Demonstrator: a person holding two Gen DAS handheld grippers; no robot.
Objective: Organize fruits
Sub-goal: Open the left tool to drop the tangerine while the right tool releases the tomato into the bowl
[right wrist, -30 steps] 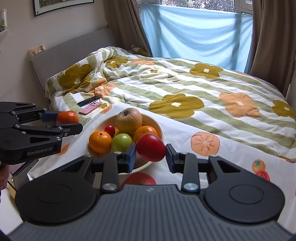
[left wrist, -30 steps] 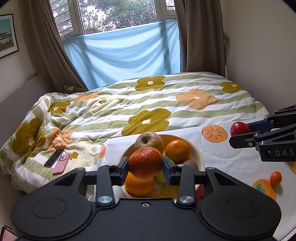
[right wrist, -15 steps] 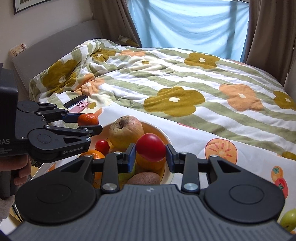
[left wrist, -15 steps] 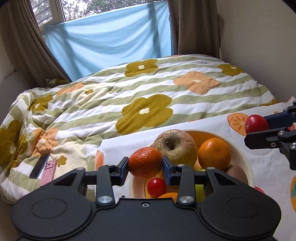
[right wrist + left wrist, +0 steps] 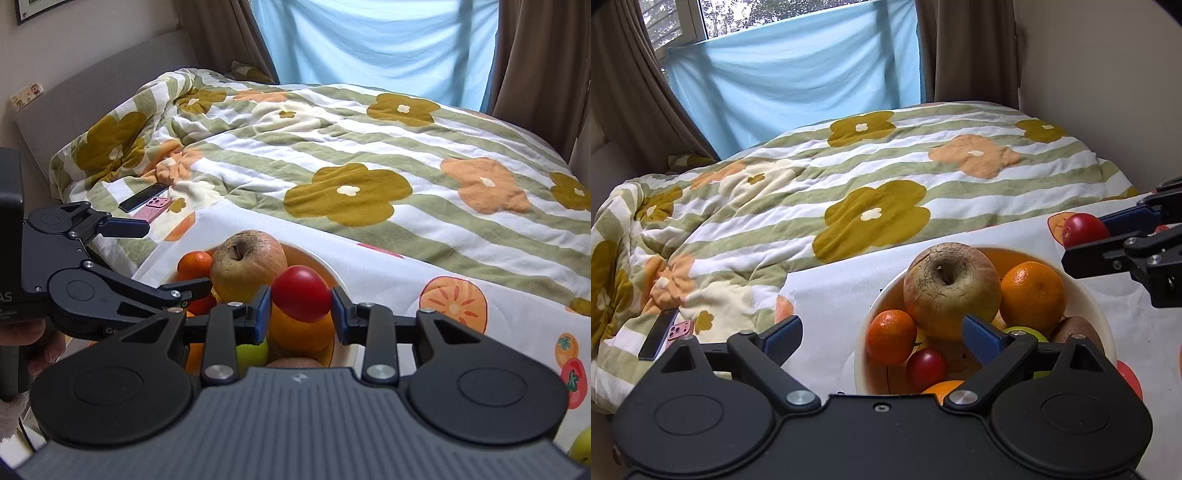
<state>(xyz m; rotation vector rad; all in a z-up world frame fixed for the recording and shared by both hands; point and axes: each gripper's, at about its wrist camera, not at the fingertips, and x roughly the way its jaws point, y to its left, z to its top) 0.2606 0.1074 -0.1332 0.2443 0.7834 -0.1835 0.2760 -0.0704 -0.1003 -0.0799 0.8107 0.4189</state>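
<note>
A cream bowl (image 5: 871, 310) on a fruit-print cloth holds a large russet apple (image 5: 951, 291), an orange (image 5: 1032, 291), a small red fruit (image 5: 926, 363), a green fruit and a kiwi. A tangerine (image 5: 891, 336) lies free at the bowl's left side. My left gripper (image 5: 881, 330) hangs over it with jaws opening wide, pads clear of it. In the right wrist view my right gripper (image 5: 301, 306) is shut on a glossy red fruit (image 5: 301, 293) above the bowl's (image 5: 325, 266) middle. The left gripper (image 5: 157, 258) shows at the left there.
A striped flower quilt (image 5: 871, 177) covers the bed behind the cloth. A dark phone (image 5: 659, 338) and a pink phone (image 5: 679, 330) lie on it at the left. A green fruit (image 5: 581, 445) sits at the cloth's near right. A hand (image 5: 40, 343) holds the left gripper.
The left gripper came down over the bowl, then opened and let the tangerine go into it. The right gripper moved over the bowl, still gripping the red fruit.
</note>
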